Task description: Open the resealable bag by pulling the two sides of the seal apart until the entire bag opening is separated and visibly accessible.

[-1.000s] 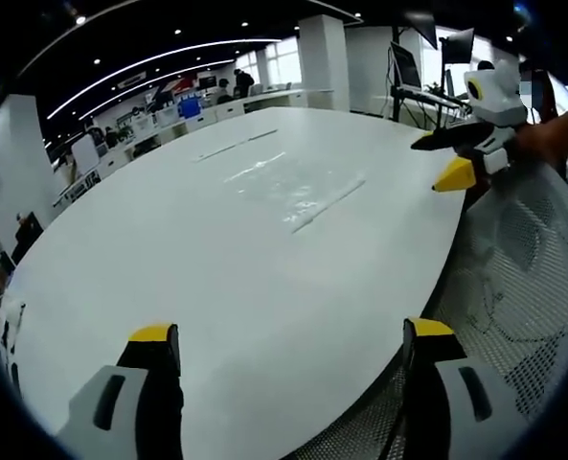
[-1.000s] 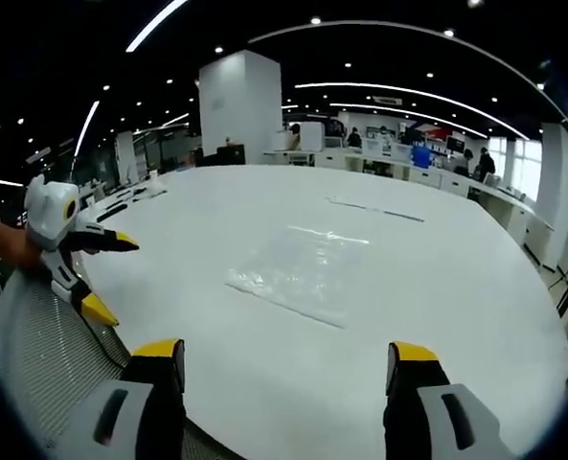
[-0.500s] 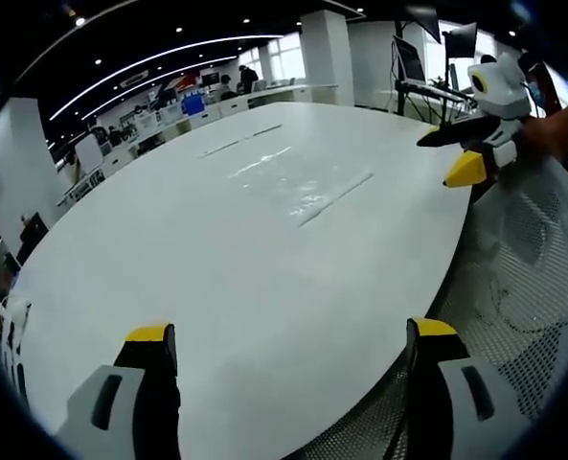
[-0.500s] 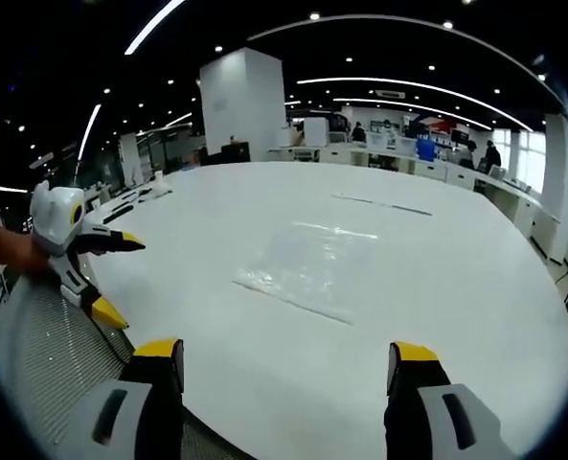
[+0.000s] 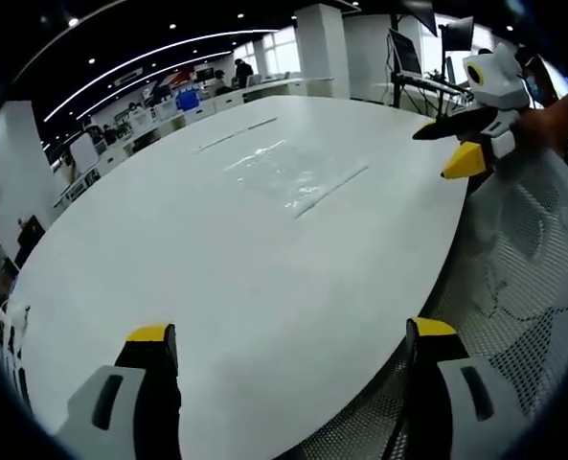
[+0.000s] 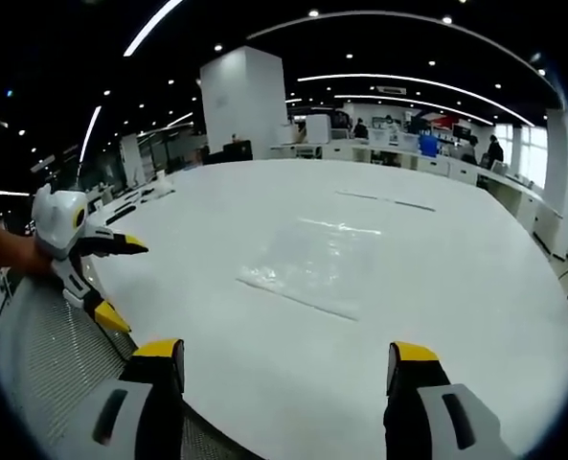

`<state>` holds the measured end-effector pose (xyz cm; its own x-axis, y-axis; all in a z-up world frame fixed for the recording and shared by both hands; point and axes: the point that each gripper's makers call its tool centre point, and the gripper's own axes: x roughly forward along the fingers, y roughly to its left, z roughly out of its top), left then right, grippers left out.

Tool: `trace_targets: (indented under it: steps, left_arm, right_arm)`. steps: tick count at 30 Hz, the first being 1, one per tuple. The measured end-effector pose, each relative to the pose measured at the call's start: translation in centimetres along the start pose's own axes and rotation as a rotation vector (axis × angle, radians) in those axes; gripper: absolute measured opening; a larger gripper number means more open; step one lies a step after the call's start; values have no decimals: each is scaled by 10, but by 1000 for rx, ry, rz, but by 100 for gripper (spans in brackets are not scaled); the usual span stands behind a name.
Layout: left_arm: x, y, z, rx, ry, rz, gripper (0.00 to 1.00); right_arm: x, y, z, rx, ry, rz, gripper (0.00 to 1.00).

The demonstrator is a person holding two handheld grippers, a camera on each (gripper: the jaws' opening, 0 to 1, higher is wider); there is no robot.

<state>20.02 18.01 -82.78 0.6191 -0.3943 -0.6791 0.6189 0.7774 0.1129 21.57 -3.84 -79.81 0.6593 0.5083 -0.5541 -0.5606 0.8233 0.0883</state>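
Note:
A clear resealable bag [image 5: 298,179] lies flat on the big white oval table [image 5: 169,268], its seal strip along the near edge [image 6: 298,297]. In the right gripper view the bag [image 6: 320,264] sits mid-table ahead of my jaws. My left gripper [image 5: 284,359] is open above the table's near edge, well short of the bag. My right gripper [image 6: 282,372] is open too, with nothing between its jaws. The right gripper [image 5: 456,144] also shows at the upper right of the left gripper view, jaws apart; the left gripper [image 6: 116,283] shows at the left of the right gripper view.
A white mesh chair back [image 5: 513,287] stands by the table edge, also seen as mesh [image 6: 44,355] at lower left. A second clear strip [image 6: 384,202] lies farther on the table. Desks, a white pillar [image 6: 245,105] and people fill the office behind.
Both views have drifted slightly with the hands; the bag lies where it was and both grippers stay open.

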Motion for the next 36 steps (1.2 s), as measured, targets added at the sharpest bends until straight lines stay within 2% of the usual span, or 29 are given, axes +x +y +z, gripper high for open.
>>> trace_targets:
  steps: [4, 8, 12, 14, 19, 24, 26, 30, 33, 36]
  left_arm:
    - [0, -3, 0, -6, 0, -15, 98]
    - [-1, -6, 2, -7, -12, -33, 98]
    - [-2, -9, 6, -11, -33, -53, 99]
    - [-4, -10, 11, -22, -55, -63, 99]
    - [-1, -14, 5, -24, -20, -85, 99]
    - [-4, -13, 9, -19, -21, -87, 99]
    - [-4, -11, 9, -24, -13, -86, 99]
    - [-4, -9, 14, -10, -16, -98, 99]
    - [-5, -4, 19, 5, 4, -90, 98]
    - [-7, -1, 31, -33, -36, -84, 97]
  right_arm:
    - [1, -3, -5, -4, 30, -15, 87]
    - [2, 5, -10, -52, 64, 12, 86]
    - [2, 2, -1, -43, 35, 9, 86]
    - [2, 0, -2, -44, 42, 0, 86]
    - [3, -4, 2, -54, 45, 6, 86]
    - [17, -10, 13, -117, 57, 56, 86]
    - [22, -13, 16, -148, 89, 70, 85]
    - [35, -19, 33, -162, 66, 106, 81]
    - [47, -21, 35, -204, 112, 142, 75]
    - [62, -26, 33, -271, 164, 170, 72]
